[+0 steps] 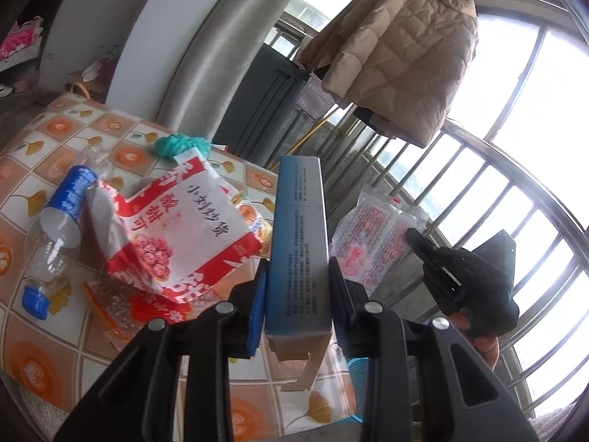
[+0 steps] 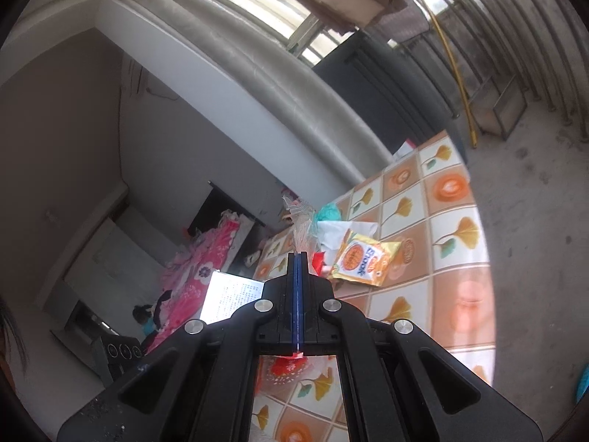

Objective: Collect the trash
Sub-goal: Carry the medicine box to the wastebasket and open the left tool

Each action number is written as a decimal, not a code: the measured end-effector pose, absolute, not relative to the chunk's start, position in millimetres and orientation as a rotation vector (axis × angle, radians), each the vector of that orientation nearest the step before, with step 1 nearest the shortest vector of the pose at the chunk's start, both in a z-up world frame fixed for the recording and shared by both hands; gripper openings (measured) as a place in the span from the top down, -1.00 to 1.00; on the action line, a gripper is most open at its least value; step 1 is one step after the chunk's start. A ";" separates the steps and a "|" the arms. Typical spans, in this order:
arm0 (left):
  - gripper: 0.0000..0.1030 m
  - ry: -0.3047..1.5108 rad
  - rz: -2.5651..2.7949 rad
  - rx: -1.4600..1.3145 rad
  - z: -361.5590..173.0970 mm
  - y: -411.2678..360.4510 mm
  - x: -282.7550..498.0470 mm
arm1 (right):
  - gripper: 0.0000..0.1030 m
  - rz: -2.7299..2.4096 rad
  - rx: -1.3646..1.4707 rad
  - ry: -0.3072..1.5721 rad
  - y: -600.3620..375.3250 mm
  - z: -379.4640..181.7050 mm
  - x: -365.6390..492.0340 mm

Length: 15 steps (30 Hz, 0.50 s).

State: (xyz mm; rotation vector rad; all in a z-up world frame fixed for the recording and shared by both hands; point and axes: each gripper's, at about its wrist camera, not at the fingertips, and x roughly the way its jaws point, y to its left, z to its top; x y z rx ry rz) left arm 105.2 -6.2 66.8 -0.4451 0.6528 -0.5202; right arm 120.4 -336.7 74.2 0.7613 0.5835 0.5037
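My left gripper (image 1: 298, 263) is shut on a long blue box (image 1: 300, 221), which stands upright between the pads above the table. To its right, my right gripper (image 1: 423, 246) holds a clear wrapper with red print (image 1: 371, 235) in the air. In the right wrist view the right gripper (image 2: 299, 255) is shut, and the wrapper (image 2: 300, 221) sticks up edge-on from its tips. On the table lie a red and white snack bag (image 1: 184, 232), an empty plastic bottle with a blue label (image 1: 62, 217) and a yellow packet (image 2: 362, 258).
The table (image 2: 452, 228) has an orange tile-pattern cloth. A teal yarn ball (image 1: 180, 145) and white paper (image 2: 337, 232) lie near its far edge. A blue mesh basket (image 1: 359, 368) shows below the table edge. Railings and a hanging beige jacket (image 1: 401, 48) are behind.
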 end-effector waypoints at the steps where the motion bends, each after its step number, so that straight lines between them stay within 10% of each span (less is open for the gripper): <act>1: 0.43 0.653 -0.531 -0.443 66.8 -10.1 105.1 | 1.00 0.488 0.760 0.581 -344.0 74.5 114.7; 15: 0.42 0.833 -0.861 -0.261 48.7 -192.4 112.4 | 1.00 0.063 0.757 0.600 -469.6 42.4 15.3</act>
